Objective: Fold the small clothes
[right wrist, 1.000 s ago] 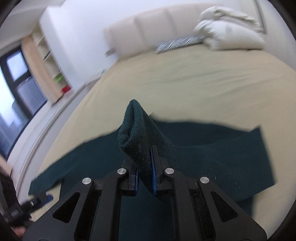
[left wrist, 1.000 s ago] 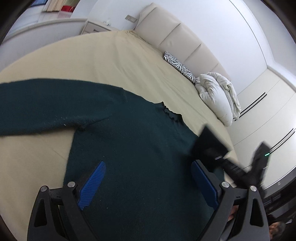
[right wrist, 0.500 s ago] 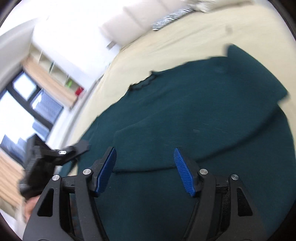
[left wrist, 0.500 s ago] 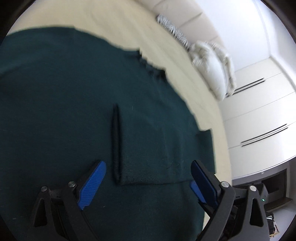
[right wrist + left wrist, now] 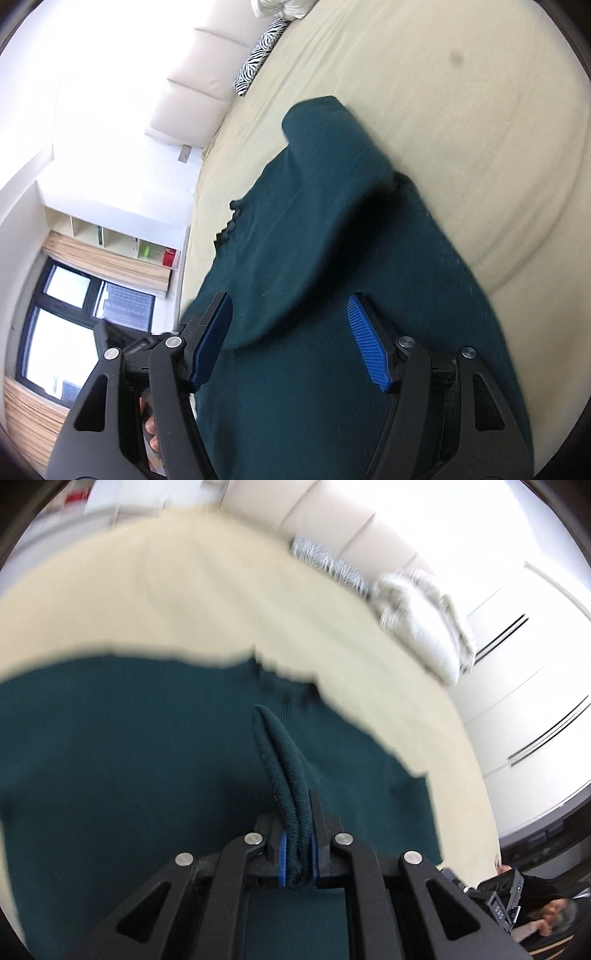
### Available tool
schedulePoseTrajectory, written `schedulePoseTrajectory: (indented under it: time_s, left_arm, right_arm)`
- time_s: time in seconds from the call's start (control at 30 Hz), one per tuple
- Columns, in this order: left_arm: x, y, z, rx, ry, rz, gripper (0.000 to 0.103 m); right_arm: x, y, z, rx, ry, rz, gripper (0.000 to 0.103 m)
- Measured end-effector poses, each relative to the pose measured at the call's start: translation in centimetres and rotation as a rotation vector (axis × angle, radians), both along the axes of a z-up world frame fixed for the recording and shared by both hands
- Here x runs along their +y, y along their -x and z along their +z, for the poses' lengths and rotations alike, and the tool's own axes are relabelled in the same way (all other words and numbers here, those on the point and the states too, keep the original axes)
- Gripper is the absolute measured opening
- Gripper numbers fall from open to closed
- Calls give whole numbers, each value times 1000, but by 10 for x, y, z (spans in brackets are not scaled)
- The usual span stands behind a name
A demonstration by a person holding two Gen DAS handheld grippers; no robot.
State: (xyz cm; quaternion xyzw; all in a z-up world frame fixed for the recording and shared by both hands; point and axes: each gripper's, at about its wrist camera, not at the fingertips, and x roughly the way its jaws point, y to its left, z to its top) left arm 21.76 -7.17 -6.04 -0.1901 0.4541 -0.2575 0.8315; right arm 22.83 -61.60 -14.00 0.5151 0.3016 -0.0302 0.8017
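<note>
Bright daylight; window (image 5: 62,295) lit, walls blown out white. Motion blur smears bed (image 5: 184,602) and pillows (image 5: 424,620). Fisheye bending, dark corner vignetting.

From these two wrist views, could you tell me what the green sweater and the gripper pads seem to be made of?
Green sweater: apparently knitted wool or acrylic, matte; ribbed stitches show on the pinched fold. Gripper pads: blue, probably rubber or moulded plastic, finely ridged.

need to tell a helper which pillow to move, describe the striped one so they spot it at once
Start at the padded cream headboard at the far end of the bed. The pillow lies flat on the beige sheet right against it, beside a bundled white duvet. It alone has black-and-white zebra stripes.
</note>
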Motion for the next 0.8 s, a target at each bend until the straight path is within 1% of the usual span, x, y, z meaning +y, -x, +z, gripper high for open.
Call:
schedulePoseTrajectory:
  time_s: [0.07,0.1,0.13,0.2,0.23,0.3,0.33,0.43,0.47,0.5,0.53,0.57,0.6,0.63,0.67,0.7,0.73,0.8]
  left_arm:
    - [10,-5,10,-80,-15,33,10]
    - [14,-5,10,-100,-21,43,10]
    - [19,-10,7,-114,-25,54,10]
    - [24,-20,-4,-103,-32,61,10]
    - [25,-25,-12,-90,-47,66,10]
    - [27,-32,-28,-61,-71,70,10]
    - [29,-33,-34,-49,-83,71,10]
    - [39,-33,-60,9,-80,88,10]
    - [42,-33,-66,16,-69,94,10]
    - [49,-30,-73,19,-60,96,11]
    - [51,-27,-76,18,-51,99,12]
    - [51,-26,-76,16,-46,101,12]
    - [49,-27,-76,13,-47,99,12]
    - [50,-25,-76,14,-49,96,12]
    - [54,-22,-76,16,-47,91,14]
    - [54,-23,-76,19,-41,87,15]
    - [63,-12,-76,20,-38,85,16]
    - [53,-16,-77,17,-33,77,20]
  right_arm:
    - [-16,-17,0,2,-21,-8,64]
    - [-24,-27,-1,5,-30,-17,64]
    - [-22,-30,-3,7,-36,-27,64]
    - [-35,-50,-3,10,-57,-45,64]
    - [-36,-53,-9,13,-78,-59,64]
    - [-47,-77,-17,-2,-125,-82,64]
    - [-37,-91,-21,-6,-132,-96,64]
    - [-47,-96,-25,-22,-144,-130,64]
    - [-40,-82,-27,-27,-133,-142,63]
    - [-21,-55,-32,-32,-133,-149,61]
    - [-24,-53,-34,-44,-145,-158,60]
    - [-17,-36,-38,-49,-152,-169,57]
    - [3,7,-43,-49,-151,-181,54]
    - [12,52,-49,-46,-143,-196,54]
    - [11,61,-49,-33,-129,-213,55]
    - [13,59,-49,-33,-139,-217,54]
    - [9,61,-51,-37,-150,-221,54]
    - [5,63,-51,-32,-144,-224,54]
